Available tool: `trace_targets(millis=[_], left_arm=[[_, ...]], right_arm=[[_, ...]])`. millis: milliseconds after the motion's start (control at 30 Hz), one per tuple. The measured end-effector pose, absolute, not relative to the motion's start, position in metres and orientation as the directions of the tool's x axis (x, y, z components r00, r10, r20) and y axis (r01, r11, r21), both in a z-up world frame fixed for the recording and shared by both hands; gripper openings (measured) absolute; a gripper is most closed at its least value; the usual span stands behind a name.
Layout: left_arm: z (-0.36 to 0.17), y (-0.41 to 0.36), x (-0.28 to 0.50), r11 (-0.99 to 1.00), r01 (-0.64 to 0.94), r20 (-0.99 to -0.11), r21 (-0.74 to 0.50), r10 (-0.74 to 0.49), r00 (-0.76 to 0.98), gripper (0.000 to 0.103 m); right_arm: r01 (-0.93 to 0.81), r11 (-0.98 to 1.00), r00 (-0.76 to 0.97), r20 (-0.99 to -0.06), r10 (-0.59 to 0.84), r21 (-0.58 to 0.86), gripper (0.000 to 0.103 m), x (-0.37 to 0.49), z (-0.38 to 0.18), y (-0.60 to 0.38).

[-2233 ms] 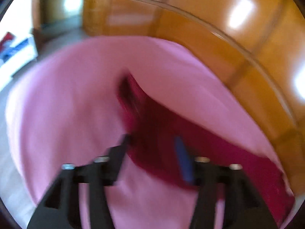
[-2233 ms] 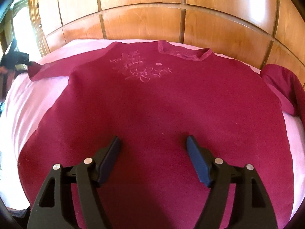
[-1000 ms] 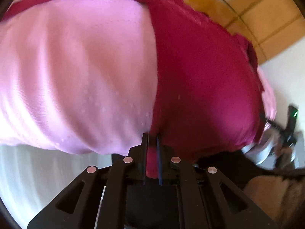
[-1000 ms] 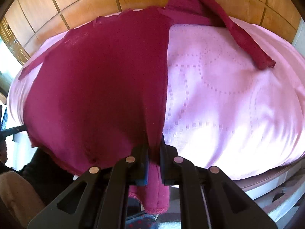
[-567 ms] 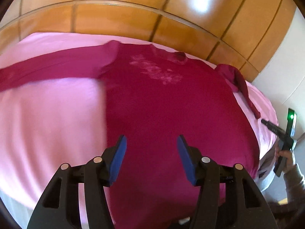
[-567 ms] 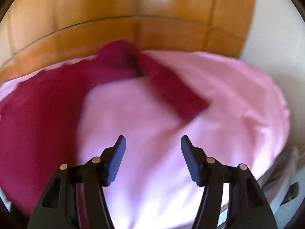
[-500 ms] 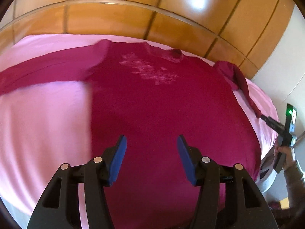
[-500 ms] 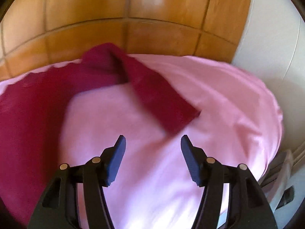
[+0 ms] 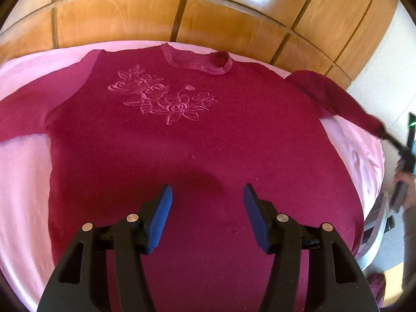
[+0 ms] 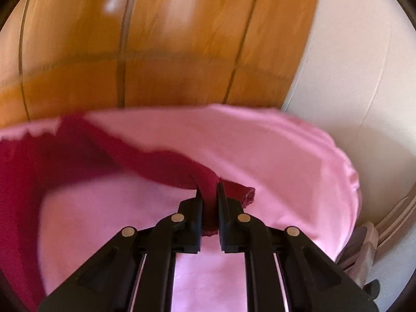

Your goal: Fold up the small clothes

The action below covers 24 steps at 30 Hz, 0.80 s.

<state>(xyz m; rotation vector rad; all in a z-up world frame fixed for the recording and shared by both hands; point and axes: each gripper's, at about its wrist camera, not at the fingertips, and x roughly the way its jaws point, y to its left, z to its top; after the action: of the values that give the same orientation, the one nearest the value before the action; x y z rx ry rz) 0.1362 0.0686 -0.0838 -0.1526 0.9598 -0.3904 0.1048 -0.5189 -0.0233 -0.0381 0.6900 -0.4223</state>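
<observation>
A dark red long-sleeved sweater (image 9: 197,140) with an embossed flower pattern lies flat, front up, on a pink bed sheet (image 9: 23,176). My left gripper (image 9: 208,195) is open and empty, hovering above the sweater's lower middle. My right gripper (image 10: 208,189) is shut on the cuff end of the sweater's right sleeve (image 10: 161,166) and holds it lifted off the sheet (image 10: 273,156). In the left wrist view that sleeve (image 9: 338,98) stretches to the right toward the right gripper (image 9: 390,137).
A wooden panelled headboard (image 9: 182,20) runs along the far side of the bed. A white wall (image 10: 364,78) stands to the right. The sweater's left sleeve (image 9: 26,109) lies stretched out to the left. The bed's right edge (image 9: 374,182) drops off near the right gripper.
My right gripper has closed on the right sleeve's cuff and lifted it. My left gripper stays open and has shifted to look squarely over the sweater's middle.
</observation>
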Motion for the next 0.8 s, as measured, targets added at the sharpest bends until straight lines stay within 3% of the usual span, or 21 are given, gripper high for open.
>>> trace_targets(millis=[267, 500, 600, 633, 667, 800], left_arm=[[-0.085, 0.066, 0.145, 0.922, 0.253, -0.768, -0.292, -0.384, 0.512, 0.056], [-0.085, 0.064, 0.15, 0.929, 0.248, -0.778, -0.274, -0.366, 0.511, 0.056], [-0.085, 0.064, 0.151, 0.932, 0.24, -0.78, -0.271, -0.359, 0.512, 0.056], [-0.084, 0.063, 0.152, 0.933, 0.239, -0.781, -0.268, -0.355, 0.514, 0.056], [-0.084, 0.063, 0.152, 0.935, 0.239, -0.781, -0.263, -0.352, 0.516, 0.056], [-0.083, 0.064, 0.153, 0.937, 0.232, -0.777, -0.26, -0.345, 0.526, 0.056]], right_arm=[[0.436, 0.896, 0.626, -0.687, -0.368, -0.082, 0.009, 0.144, 0.017, -0.587], [0.512, 0.846, 0.466, -0.78, -0.418, -0.147, 0.01, 0.221, -0.023, -0.628], [0.555, 0.821, 0.431, -0.797, -0.423, -0.136, 0.025, 0.24, -0.048, -0.636], [0.569, 0.811, 0.432, -0.79, -0.434, -0.135, 0.045, 0.241, -0.053, -0.642], [0.591, 0.797, 0.436, -0.784, -0.443, -0.122, 0.055, 0.239, -0.056, -0.647], [0.618, 0.775, 0.531, -0.796, -0.289, 0.131, 0.054, 0.21, -0.067, -0.652]])
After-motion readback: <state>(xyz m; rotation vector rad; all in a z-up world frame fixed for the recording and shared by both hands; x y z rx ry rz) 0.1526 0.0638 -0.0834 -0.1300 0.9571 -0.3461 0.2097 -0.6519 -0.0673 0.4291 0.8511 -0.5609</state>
